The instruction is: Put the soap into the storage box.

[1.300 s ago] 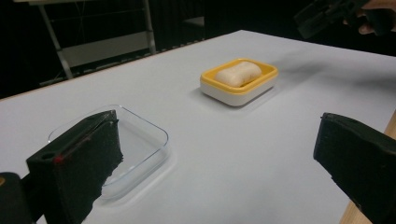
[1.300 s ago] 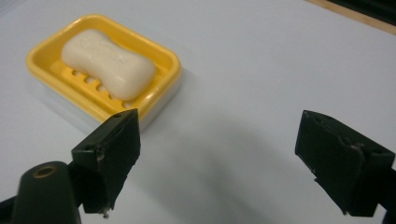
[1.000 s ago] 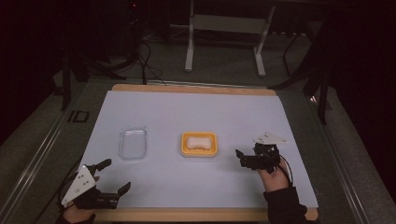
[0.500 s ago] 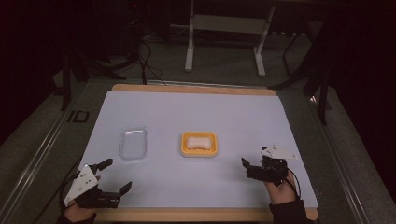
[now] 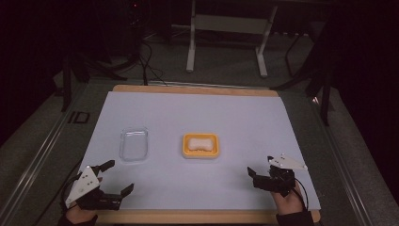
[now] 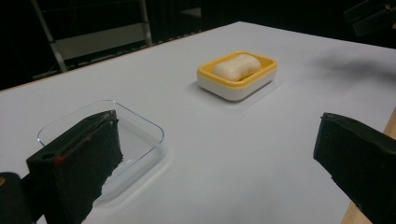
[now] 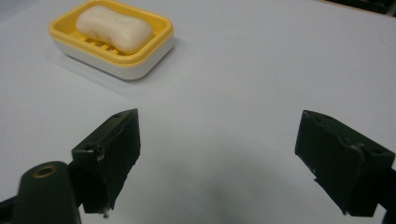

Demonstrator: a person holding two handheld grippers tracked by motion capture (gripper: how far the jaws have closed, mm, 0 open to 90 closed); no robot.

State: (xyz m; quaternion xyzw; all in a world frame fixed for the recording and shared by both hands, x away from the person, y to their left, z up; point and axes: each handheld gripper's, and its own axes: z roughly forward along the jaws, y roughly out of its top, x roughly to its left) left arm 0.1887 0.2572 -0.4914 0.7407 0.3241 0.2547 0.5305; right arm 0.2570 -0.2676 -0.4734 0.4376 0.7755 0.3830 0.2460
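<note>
Only one bit of lettering I can make out: dark characters that look like "ID" on the grey strip left of my table, by its far-left corner, seen from the high view. Small and dim, so I can't be sure of the reading. Nothing readable on my soap dish, the soap, the clear tray, or on either of my grippers' jaws.
</note>
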